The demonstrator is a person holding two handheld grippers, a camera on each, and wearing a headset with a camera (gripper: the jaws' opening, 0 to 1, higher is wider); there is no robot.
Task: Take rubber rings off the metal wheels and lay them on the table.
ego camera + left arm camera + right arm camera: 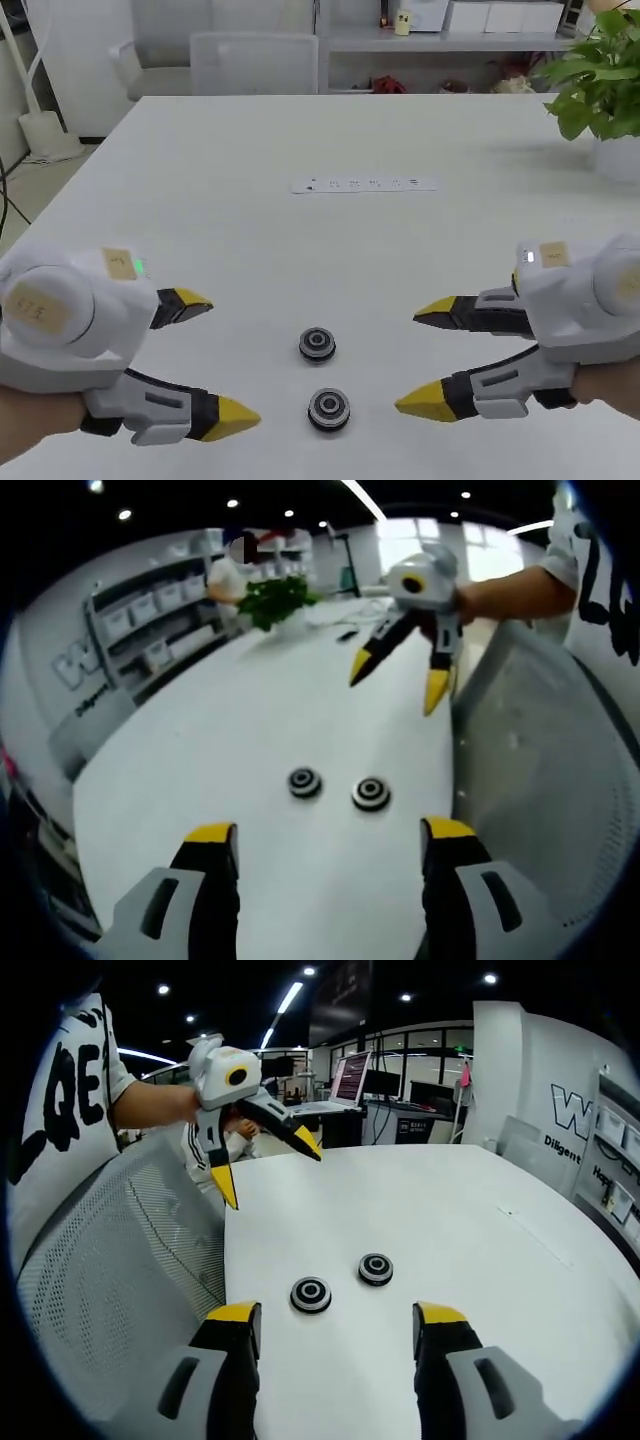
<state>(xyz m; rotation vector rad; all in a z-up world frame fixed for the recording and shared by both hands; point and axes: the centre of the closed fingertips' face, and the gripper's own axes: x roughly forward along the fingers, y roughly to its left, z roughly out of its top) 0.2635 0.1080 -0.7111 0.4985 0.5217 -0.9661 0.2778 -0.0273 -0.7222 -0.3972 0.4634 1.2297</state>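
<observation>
Two small metal wheels sit on the white bench (200, 200), one just behind the other as the person sees them. The nearer wheel (329, 409) is close to the bench's front edge and the farther wheel (317, 344) is just beyond it; they are near each other but not touching. Each has a dark rubber ring round a shiny hub, and both rings are on the wheels, with none laid on the bench.

The left gripper (212, 358) is held low on the person's left, its yellow-tipped fingers (236, 414) spread wide with nothing between them. The right gripper (420, 358) mirrors it on the other side, its fingers (418, 402) also spread wide and holding nothing. Both point inward at the wheels, which lie between the two grippers, apart from every fingertip.

In the left gripper view the wheels lie ahead of its own fingers and the right gripper hangs above the bench beyond them. In the right gripper view the left gripper hangs above the bench edge in the same way, beside a mesh chair back (120, 1260).

Farther down the bench lies a white power strip (365, 184), well apart from the wheels. A leafy plant (600, 75) stands at the far right corner, and a pale chair (255, 62) is at the far end.
</observation>
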